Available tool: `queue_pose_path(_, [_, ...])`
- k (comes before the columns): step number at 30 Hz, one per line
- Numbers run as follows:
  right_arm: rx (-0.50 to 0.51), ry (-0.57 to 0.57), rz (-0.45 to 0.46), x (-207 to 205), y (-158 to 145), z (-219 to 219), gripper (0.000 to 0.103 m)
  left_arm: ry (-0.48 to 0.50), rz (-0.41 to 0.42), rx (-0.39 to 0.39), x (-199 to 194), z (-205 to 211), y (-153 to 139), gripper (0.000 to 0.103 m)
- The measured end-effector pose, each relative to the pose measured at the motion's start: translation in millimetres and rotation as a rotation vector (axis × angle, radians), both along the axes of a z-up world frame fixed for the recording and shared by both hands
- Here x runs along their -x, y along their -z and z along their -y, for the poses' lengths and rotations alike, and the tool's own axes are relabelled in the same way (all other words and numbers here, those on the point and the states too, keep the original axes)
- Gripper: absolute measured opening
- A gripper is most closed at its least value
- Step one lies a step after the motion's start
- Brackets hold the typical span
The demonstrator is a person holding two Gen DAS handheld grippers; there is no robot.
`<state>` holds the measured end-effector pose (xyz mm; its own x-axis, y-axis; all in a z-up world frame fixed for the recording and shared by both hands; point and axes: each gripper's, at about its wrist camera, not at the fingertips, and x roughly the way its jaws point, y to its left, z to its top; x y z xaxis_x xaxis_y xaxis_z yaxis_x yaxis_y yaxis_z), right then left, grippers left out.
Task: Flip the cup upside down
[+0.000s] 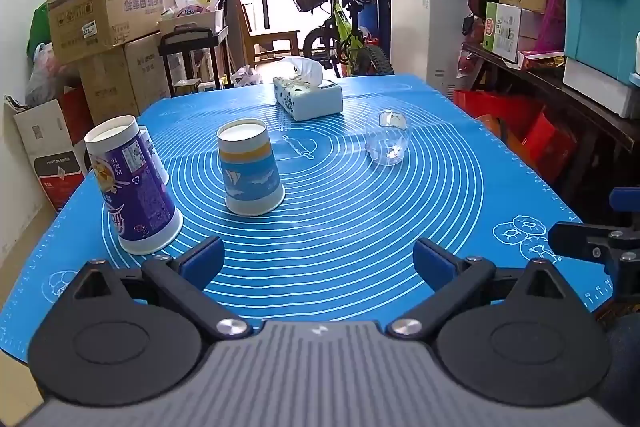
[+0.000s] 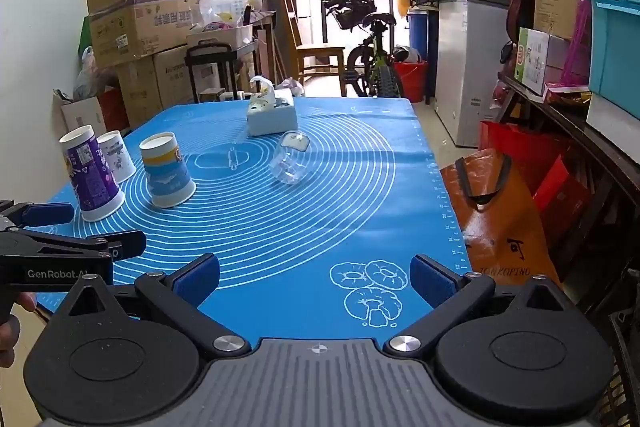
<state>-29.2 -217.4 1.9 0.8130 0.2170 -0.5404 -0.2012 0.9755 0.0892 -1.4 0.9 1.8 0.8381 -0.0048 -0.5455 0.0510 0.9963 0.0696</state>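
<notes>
Three paper cups stand upside down on the blue mat (image 1: 340,227): a purple cup (image 1: 132,187) at the left, a white patterned cup (image 2: 116,157) behind it, and a blue-and-yellow cup (image 1: 250,169) nearer the middle. A clear glass cup (image 1: 386,143) stands upside down to the right, also in the right wrist view (image 2: 290,163). My left gripper (image 1: 318,261) is open and empty over the mat's near edge, just right of the purple cup. My right gripper (image 2: 314,279) is open and empty at the near right of the mat.
A tissue box (image 1: 308,97) sits at the mat's far end. Stacked cardboard boxes (image 1: 104,23) stand to the left, a bicycle (image 1: 344,35) and a white freezer (image 1: 428,23) behind. An orange bag (image 2: 496,215) and cluttered shelves line the right side.
</notes>
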Motion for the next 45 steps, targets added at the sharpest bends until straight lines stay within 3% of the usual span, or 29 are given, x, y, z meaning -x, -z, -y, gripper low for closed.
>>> queue_pose_path(45, [0.009, 0.001, 0.003, -1.9, 0.5, -1.8, 0.101, 0.010, -0.001, -0.012, -0.5, 4.1, 1.1, 0.100])
